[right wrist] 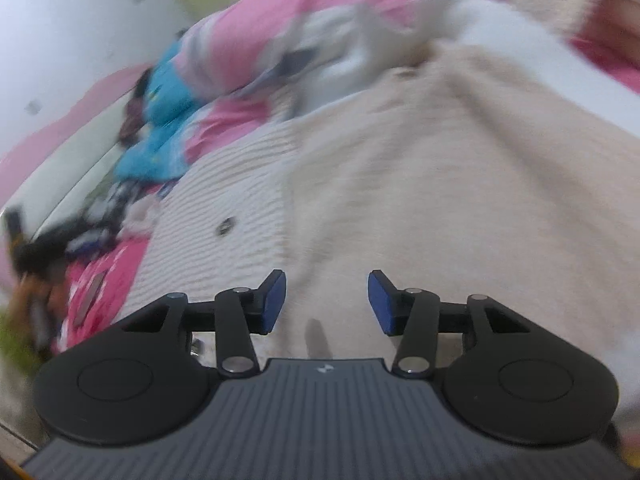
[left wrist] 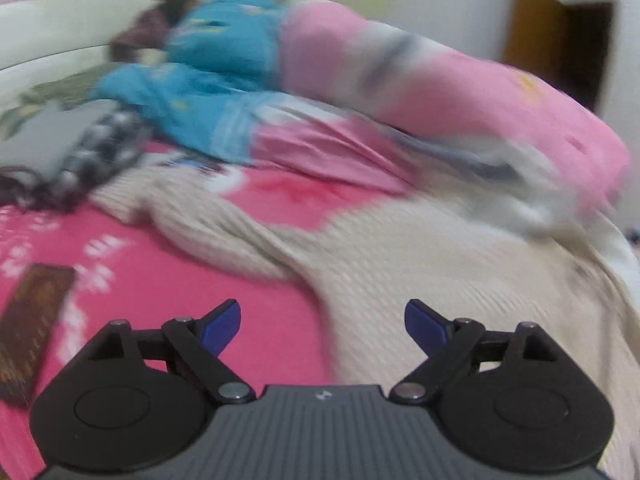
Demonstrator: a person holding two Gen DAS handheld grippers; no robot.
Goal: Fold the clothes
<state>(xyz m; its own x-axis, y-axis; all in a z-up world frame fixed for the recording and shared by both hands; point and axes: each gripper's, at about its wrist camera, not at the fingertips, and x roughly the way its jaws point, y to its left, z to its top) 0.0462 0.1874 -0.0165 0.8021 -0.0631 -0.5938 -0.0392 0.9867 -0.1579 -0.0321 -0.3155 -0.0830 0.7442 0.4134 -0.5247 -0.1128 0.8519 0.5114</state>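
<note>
A cream ribbed knit sweater [left wrist: 460, 272] lies spread on a bright pink bedspread [left wrist: 168, 280]. My left gripper [left wrist: 322, 330] hovers open over the sweater's left edge, nothing between its blue pads. In the right wrist view the same sweater [right wrist: 440, 184] fills the frame, with a dark button [right wrist: 225, 226] on its ribbed part. My right gripper [right wrist: 327, 304] is open just above the knit, holding nothing. Both views are blurred by motion.
A rolled pink quilt [left wrist: 460, 80] and blue patterned bedding [left wrist: 208, 76] lie behind the sweater. Grey and checked garments [left wrist: 80, 148] are piled at the left. A brown flat object [left wrist: 32, 328] rests on the bedspread. A doorway [left wrist: 560, 48] stands at the far right.
</note>
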